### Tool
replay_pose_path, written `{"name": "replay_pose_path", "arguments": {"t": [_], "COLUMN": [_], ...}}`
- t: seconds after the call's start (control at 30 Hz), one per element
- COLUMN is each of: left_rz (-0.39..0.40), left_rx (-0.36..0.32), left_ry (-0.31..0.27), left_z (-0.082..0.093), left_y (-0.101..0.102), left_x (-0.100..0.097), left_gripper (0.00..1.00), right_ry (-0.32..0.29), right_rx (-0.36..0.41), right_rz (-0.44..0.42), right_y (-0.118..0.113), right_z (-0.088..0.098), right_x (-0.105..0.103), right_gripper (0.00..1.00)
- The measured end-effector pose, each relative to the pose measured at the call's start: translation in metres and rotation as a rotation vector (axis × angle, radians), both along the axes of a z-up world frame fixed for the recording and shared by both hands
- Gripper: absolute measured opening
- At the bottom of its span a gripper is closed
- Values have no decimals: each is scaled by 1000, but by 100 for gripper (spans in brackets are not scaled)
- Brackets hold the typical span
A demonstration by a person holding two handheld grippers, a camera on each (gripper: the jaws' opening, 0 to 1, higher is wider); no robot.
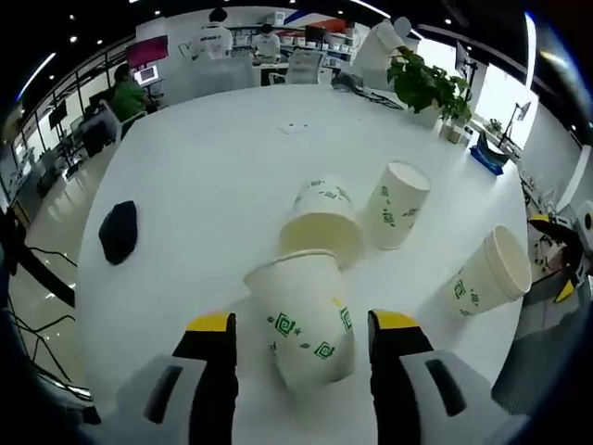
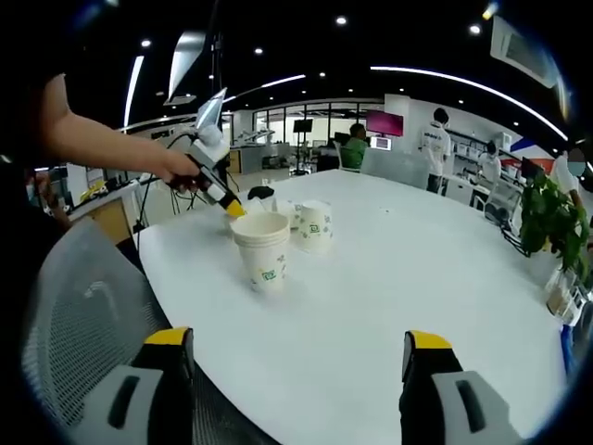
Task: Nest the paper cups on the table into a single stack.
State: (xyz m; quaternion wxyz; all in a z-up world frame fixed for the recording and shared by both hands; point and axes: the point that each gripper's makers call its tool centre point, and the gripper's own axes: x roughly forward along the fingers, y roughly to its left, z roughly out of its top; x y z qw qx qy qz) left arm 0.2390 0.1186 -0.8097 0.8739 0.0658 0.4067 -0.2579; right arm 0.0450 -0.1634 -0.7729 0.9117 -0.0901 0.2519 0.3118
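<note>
Right now my left gripper [image 1: 301, 326] straddles a tipped cup [image 1: 306, 320], jaws unclenched; closing carelessly could crush it. My right gripper [image 2: 298, 350] hangs open, empty.

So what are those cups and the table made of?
The cups look like paper: matte off-white walls, rolled rims, printed green motifs. The table seems a smooth white laminate or painted top with a faint sheen; its core cannot be told.

White cups [image 1: 310, 334], green motifs
</note>
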Motion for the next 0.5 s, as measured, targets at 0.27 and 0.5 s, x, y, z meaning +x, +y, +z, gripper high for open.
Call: {"name": "replay_pose_path", "arguments": {"t": [0.27,0.5], "left_rz": [45,59], "left_rx": [-11,-20], "left_ry": [25,56], "left_z": [-6,-14], "left_y": [-2,-6], "left_x": [-5,-7], "left_gripper": [50,44], "right_ry": [-1,-4], "right_rx": [-2,0], "right_rz": [-3,-10], "right_y": [-2,-2], "right_z": [-1,0], "right_x": [1,1], "right_gripper": [94,94]}}
